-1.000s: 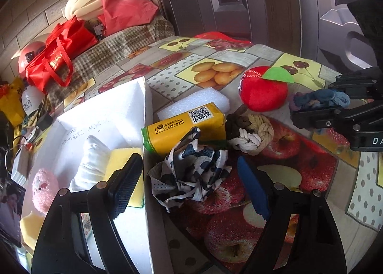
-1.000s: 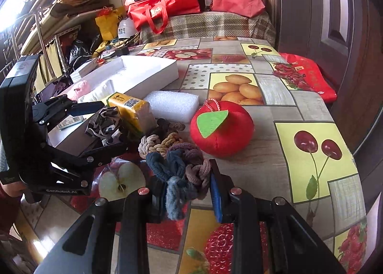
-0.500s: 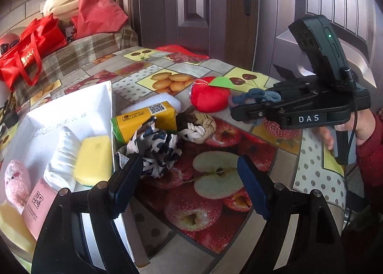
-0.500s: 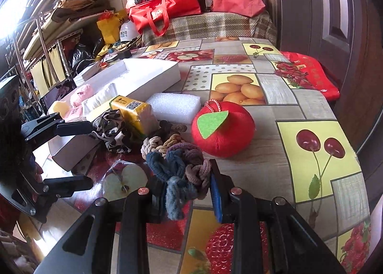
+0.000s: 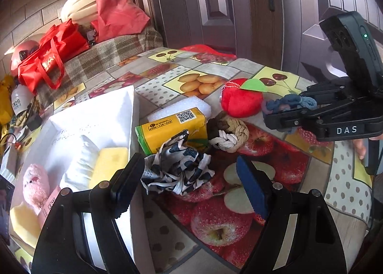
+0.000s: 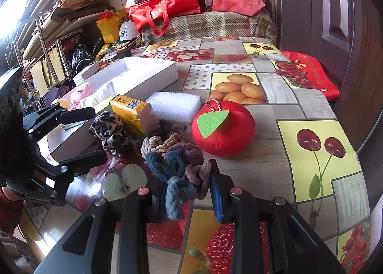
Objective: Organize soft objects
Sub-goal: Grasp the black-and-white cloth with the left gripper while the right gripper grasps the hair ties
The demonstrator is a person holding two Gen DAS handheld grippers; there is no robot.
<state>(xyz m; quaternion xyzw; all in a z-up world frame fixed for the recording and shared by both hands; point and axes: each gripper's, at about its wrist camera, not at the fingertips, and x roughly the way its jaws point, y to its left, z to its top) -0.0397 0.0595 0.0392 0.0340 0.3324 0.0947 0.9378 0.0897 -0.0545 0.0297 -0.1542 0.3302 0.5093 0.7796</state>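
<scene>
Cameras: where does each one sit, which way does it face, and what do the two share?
Left wrist: rides the left tool, looking down along its fingers at the patterned cloth beside the white box; jaws closing, pads clear of it; right tool and some fingers at right.
Right wrist: rides the right tool, shut on the knotted rope bundle, facing the plush apple; left tool at left.
Shared: plush apple, yellow pack, white box.
</scene>
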